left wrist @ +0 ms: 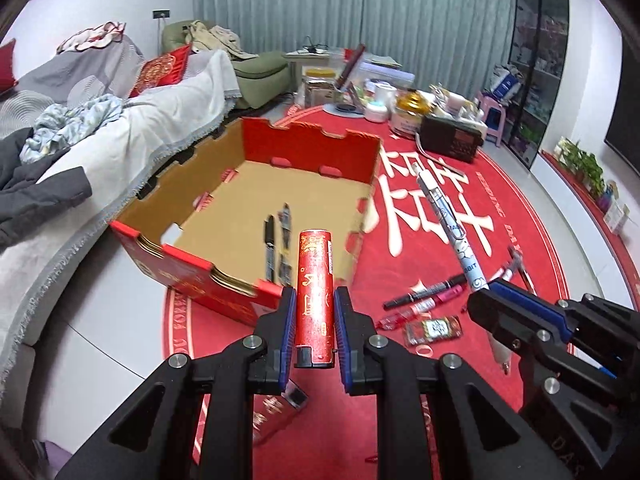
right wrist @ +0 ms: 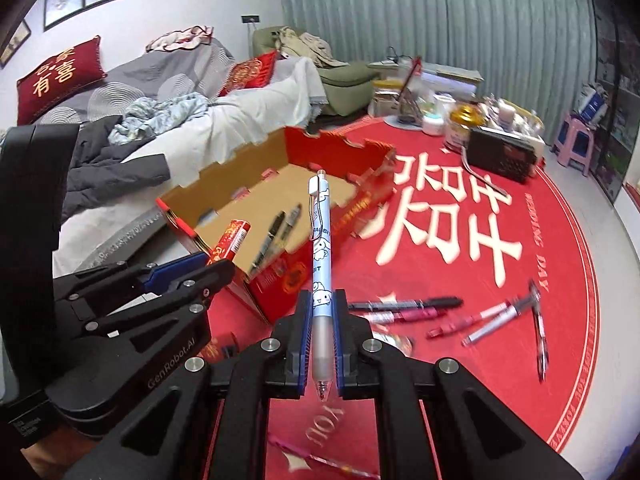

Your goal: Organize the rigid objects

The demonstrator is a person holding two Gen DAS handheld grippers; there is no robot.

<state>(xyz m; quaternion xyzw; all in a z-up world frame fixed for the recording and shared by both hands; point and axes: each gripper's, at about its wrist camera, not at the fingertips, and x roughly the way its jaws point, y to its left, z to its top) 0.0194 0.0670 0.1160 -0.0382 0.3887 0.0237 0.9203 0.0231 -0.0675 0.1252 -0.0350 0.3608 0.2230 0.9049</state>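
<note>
Item 1. Left gripper: your jaws are narrow and clamped on a red tube with gold print. It stands upright at lower centre of the left wrist view, its top reaching above the near wall of the cardboard box.

Item 2. Right gripper: closed tight on a pale blue pen held by its frosted grip section, writing tip toward you, clip end pointing up-frame over the box's near corner.

Item 3. Box contents: two dark markers lying on the floor of the box, centre of frame.

Item 4. Still loose on the red rug: several pens and markers at right of centre, plus a small wrapped packet.

Risks:
- The pen is long and pinched near one end; a quick swing could pivot it in your pads or fling it short of the box.
- The tube is smooth and round; a slight loosening lets it slide down and out.
- Your two grippers sit close together; converging on the box at once risks a knock.
- A low carry could catch the notched box wall and shove the box.
</note>
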